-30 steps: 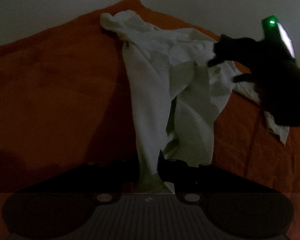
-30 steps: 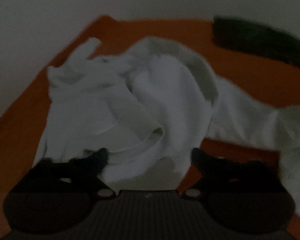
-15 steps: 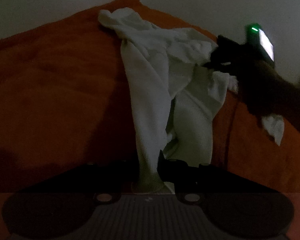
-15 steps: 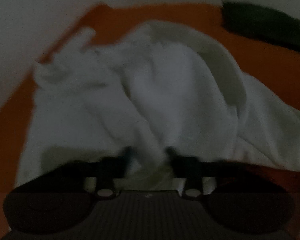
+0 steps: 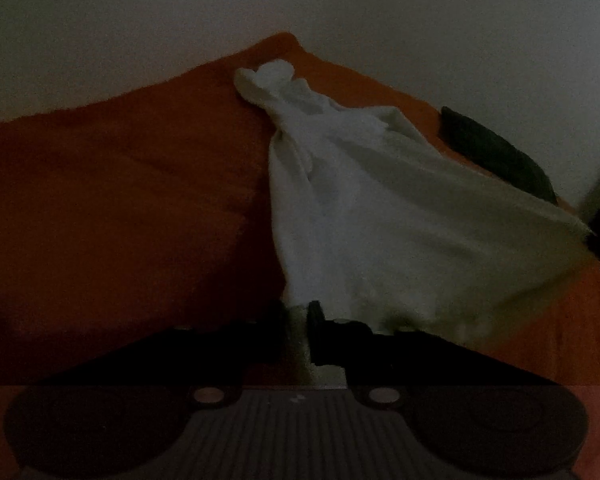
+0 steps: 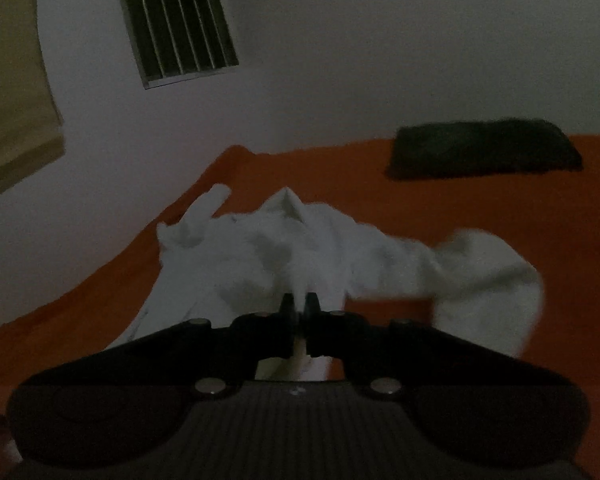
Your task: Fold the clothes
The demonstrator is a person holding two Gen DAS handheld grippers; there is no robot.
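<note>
Orange bed [image 5: 112, 208]: my left gripper [image 5: 298, 312] and right gripper [image 6: 299, 304] clamp the white garment [image 5: 360, 216]; I should draw it taut evenly.

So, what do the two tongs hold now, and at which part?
Both hold the white garment. The left tongs pinch its near edge; the right tongs pinch a bunched fold. Which part of the garment each is cannot be told.
</note>
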